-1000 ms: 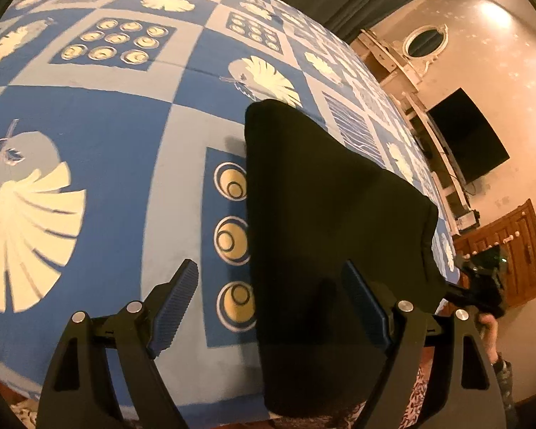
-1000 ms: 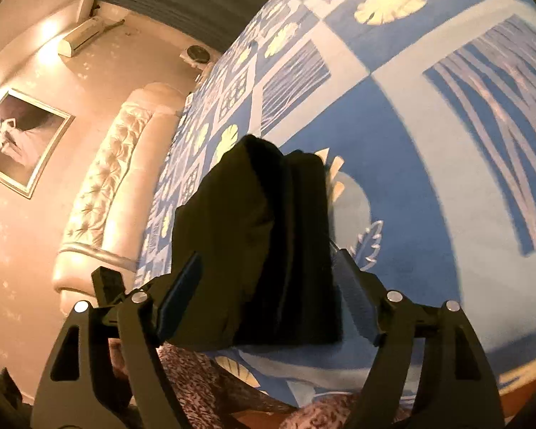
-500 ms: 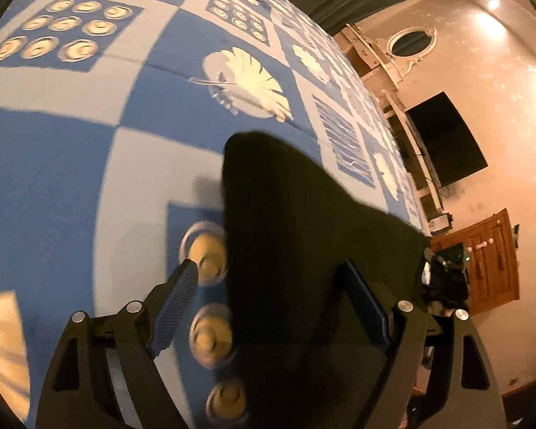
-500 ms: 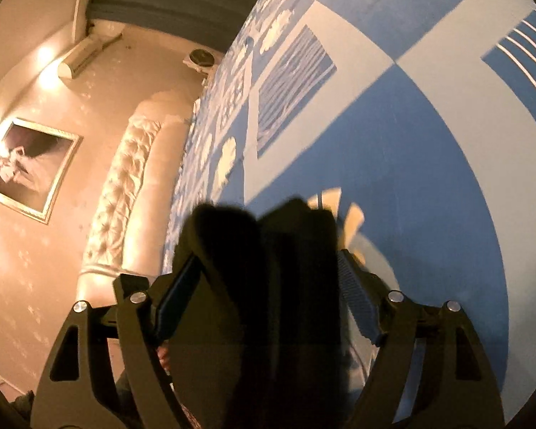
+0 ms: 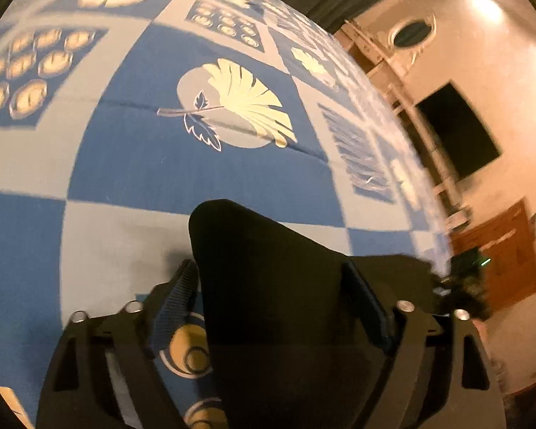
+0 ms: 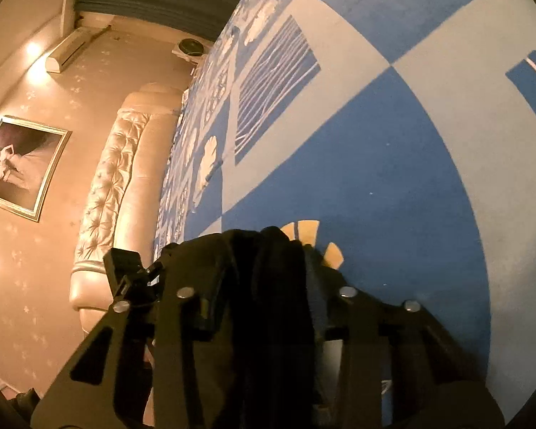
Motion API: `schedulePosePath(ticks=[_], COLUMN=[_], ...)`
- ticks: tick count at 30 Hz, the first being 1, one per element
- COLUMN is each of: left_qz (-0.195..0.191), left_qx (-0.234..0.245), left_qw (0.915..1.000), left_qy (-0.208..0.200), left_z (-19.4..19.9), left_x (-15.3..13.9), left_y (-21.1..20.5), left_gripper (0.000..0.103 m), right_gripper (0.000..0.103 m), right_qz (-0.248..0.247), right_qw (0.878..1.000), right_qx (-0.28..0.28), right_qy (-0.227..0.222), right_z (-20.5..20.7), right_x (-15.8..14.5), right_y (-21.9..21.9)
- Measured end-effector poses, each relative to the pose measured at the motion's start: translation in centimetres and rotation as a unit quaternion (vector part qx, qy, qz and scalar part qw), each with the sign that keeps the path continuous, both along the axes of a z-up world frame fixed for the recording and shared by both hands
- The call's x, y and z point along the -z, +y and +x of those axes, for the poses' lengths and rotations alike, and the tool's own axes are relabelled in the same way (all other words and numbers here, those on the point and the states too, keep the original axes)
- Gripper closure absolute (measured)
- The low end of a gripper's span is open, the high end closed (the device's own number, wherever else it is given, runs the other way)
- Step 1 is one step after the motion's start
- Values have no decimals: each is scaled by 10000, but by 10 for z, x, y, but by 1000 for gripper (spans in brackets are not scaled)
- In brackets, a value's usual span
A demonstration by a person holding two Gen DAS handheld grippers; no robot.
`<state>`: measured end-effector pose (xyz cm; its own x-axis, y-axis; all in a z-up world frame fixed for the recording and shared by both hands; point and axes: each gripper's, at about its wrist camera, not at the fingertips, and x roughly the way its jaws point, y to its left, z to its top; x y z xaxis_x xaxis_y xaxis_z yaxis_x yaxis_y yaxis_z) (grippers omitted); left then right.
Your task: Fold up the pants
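Both grippers have pushed forward over the pants (image 5: 286,286); right gripper (image 6: 257,307) clamps the bunched end, left gripper (image 5: 271,296) straddles the cloth unclenched, so its corner may slip and skew the fold.

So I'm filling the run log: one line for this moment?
step: fold | item: black pants on blue bedspread | left gripper: open around the pants | right gripper: shut on the pants

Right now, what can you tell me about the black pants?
The pants are plain black, soft-looking cloth, bunched in thick folds. They lie near the edge of the blue patterned bed. The left tongs are open around one end; the right tongs seem shut on the other.
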<state>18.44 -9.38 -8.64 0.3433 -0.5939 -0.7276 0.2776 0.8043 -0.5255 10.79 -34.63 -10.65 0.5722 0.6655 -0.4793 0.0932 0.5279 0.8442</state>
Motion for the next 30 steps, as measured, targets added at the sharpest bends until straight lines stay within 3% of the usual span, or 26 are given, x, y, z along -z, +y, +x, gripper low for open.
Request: schedulePosePath(ticks=[3,10,24,30], left_qz=[287,216,258,156], left_qx=[102,73,83,36], left_qw=[9993,9991,9988,9989], left_qy=[-225,-344,-411,-446], left_z=[-4,-5,-4,-3], left_x=[0,3,1,-2], left_y=[-4,2,-2,1], left_gripper=[35,42,46,58], right_gripper=[69,69,71,73], right_qz=[-6,-14,-41,-63], right_qw=[10000,9999,9999,9998], right_qx=[-5,16,24,31], right_qy=[-18,-102,-155,-193], right_z=[-2,-2,1,5], right_x=[1,5,1,-1], right_y=[2,6,8,11])
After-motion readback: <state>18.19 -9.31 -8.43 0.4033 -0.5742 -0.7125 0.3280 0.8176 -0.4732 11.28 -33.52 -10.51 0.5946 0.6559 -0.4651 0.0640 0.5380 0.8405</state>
